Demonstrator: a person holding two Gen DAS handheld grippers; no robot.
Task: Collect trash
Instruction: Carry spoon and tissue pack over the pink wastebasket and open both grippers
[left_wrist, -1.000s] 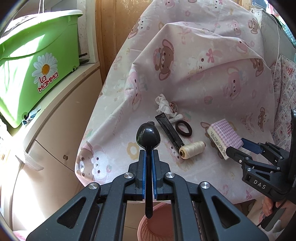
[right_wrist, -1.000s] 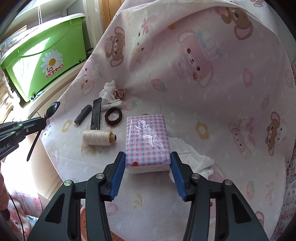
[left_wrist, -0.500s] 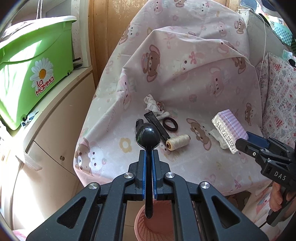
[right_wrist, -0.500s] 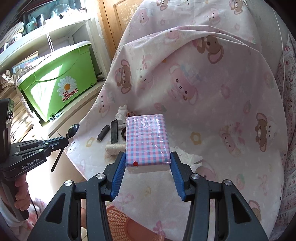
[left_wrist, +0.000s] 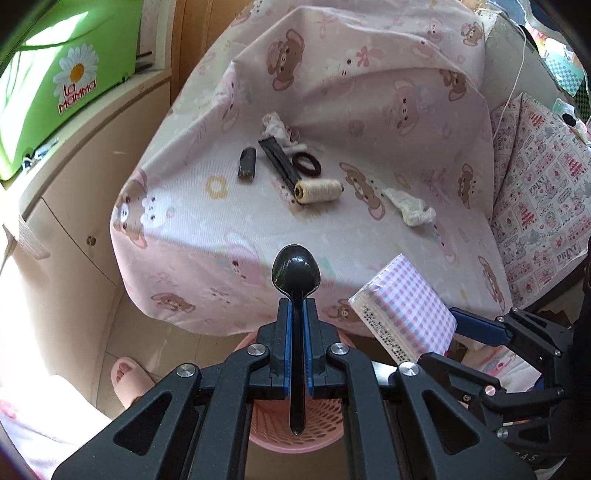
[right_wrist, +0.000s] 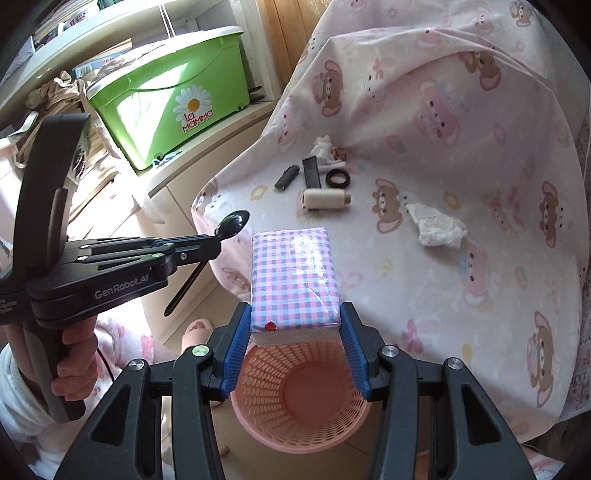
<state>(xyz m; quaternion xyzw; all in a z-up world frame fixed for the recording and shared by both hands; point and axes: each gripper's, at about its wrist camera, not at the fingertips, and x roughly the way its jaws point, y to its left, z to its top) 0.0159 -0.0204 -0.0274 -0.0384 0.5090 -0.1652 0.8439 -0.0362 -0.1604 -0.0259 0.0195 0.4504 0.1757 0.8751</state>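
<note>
My left gripper (left_wrist: 296, 314) is shut on a black plastic spoon (left_wrist: 296, 275), held bowl-up over the pink mesh basket (left_wrist: 325, 435) on the floor. My right gripper (right_wrist: 294, 325) is shut on a pink checked tissue pack (right_wrist: 293, 277), held above the same basket (right_wrist: 258, 424). The pack also shows in the left wrist view (left_wrist: 404, 317), and the left gripper (right_wrist: 218, 247) with the spoon (right_wrist: 232, 223) shows in the right wrist view. A crumpled white tissue (right_wrist: 437, 229) lies on the bear-print cloth.
On the cloth lie a cream thread spool (left_wrist: 317, 191), a black hair tie (left_wrist: 306, 163), a flat black strip (left_wrist: 279, 162), a dark cylinder (left_wrist: 247, 169) and another crumpled tissue (left_wrist: 275, 125). A green bin (right_wrist: 170, 92) sits on a cabinet at the left.
Both grippers have pulled back from the cloth and down, over the pink basket. The spoon and the tissue pack have stayed gripped.
</note>
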